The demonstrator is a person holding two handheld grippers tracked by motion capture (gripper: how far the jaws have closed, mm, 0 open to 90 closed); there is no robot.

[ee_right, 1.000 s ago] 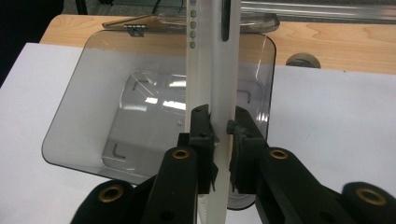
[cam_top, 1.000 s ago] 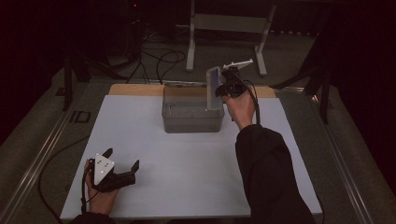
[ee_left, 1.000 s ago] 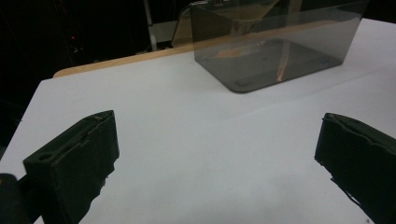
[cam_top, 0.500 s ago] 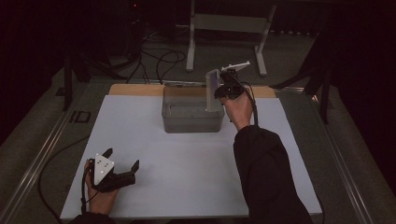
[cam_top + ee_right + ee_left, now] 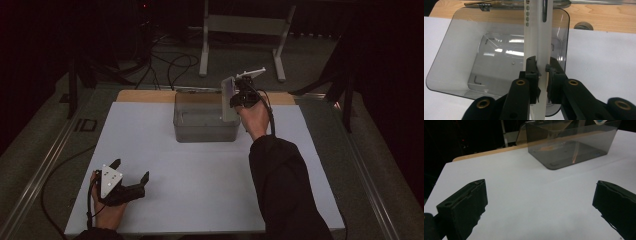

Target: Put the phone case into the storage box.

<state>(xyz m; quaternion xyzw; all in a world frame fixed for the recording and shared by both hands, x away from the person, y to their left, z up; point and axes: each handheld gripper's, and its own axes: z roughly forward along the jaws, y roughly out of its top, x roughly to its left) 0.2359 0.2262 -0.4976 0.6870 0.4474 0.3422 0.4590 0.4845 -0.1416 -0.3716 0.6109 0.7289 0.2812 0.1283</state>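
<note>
A smoky clear plastic box (image 5: 200,134) stands at the far middle of the white tabletop, its inside bare in the right gripper view (image 5: 474,50). My right gripper (image 5: 233,103) hangs over the box's right end, shut on a thin white panel (image 5: 228,95) held edge-up. In the right gripper view the panel (image 5: 537,37) runs up from between the pads and shows small holes and a slot near its top. My left gripper (image 5: 131,169) rests on the tabletop at the front left, open with nothing between its jaws. Its own view shows the box (image 5: 574,145) far ahead.
A wooden strip (image 5: 145,96) borders the table's far edge, with a small round metal fitting (image 5: 583,25) on it. The box's open lid (image 5: 519,2) lies behind it. A metal stand (image 5: 240,25) and cables sit on the floor beyond.
The right gripper has shifted only slightly with the panel still in its grip. The left gripper has stayed where it was.
</note>
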